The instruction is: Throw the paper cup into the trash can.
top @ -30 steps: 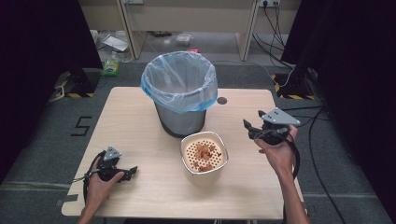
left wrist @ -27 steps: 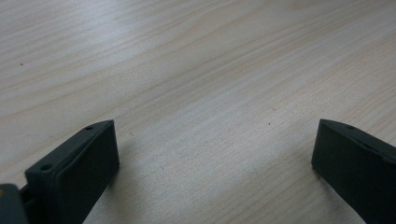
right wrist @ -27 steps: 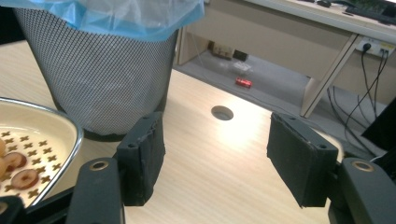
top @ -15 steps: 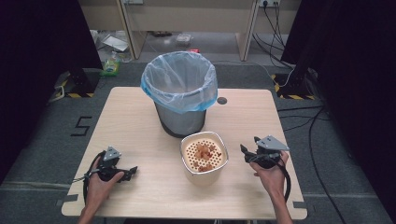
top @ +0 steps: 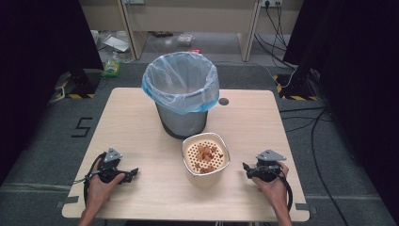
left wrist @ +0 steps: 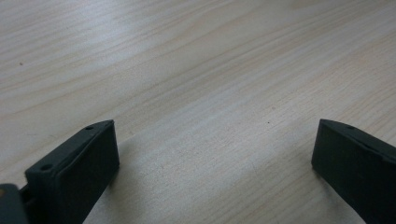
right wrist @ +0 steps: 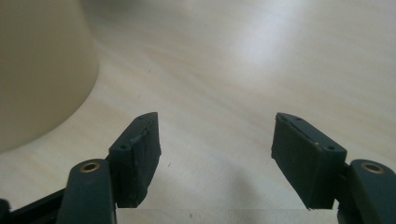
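Note:
A grey trash bin [top: 181, 101] lined with a pale blue bag stands at the table's middle back. In front of it sits a cream container [top: 205, 157] with a perforated insert holding brownish food scraps. My left gripper [top: 132, 173] rests low on the table at the front left, open, its jaws wide apart over bare wood [left wrist: 215, 140]. My right gripper [top: 245, 167] lies at the front right, just right of the container, open with nothing between its jaws [right wrist: 215, 154]. The container's cream wall [right wrist: 42, 70] fills the left of the right gripper view.
The wooden table [top: 127, 122] has a small dark cable hole [top: 223, 101] right of the bin. Cables and floor clutter lie beyond the far edge. Yellow-black striped feet stand on the floor at both sides.
My right gripper has come down and toward the front edge, from raised at the right of the container to resting on the table. The left gripper has stayed put.

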